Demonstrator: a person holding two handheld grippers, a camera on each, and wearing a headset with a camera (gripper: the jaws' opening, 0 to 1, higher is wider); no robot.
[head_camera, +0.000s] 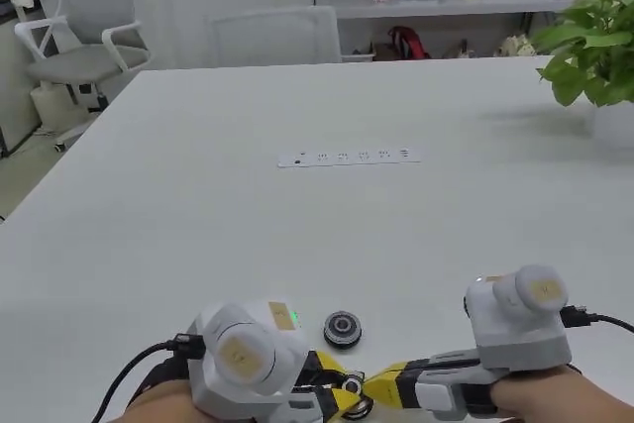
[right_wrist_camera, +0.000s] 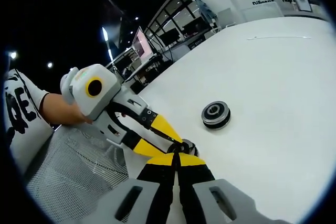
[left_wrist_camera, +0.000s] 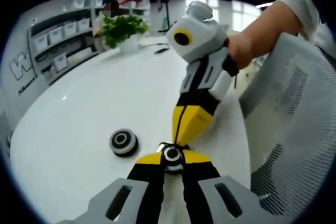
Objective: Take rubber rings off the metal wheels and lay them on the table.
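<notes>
At the near edge of the white desk (head_camera: 198,205), two grippers met tip to tip over one of two small metal wheels. The left gripper (left_wrist_camera: 172,156) had its fingers closed tight on the held wheel (left_wrist_camera: 171,152). The right gripper (right_wrist_camera: 178,157) had its fingers pressed together, tips touching that wheel's rim; whether they pinched its rubber ring I could not tell. The loose wheel (head_camera: 343,328) lay flat on the desk just beyond them, a dark ring around it. One power strip (head_camera: 349,158) lay mid-desk, and one plant (head_camera: 592,37) stood at the far right corner.
</notes>
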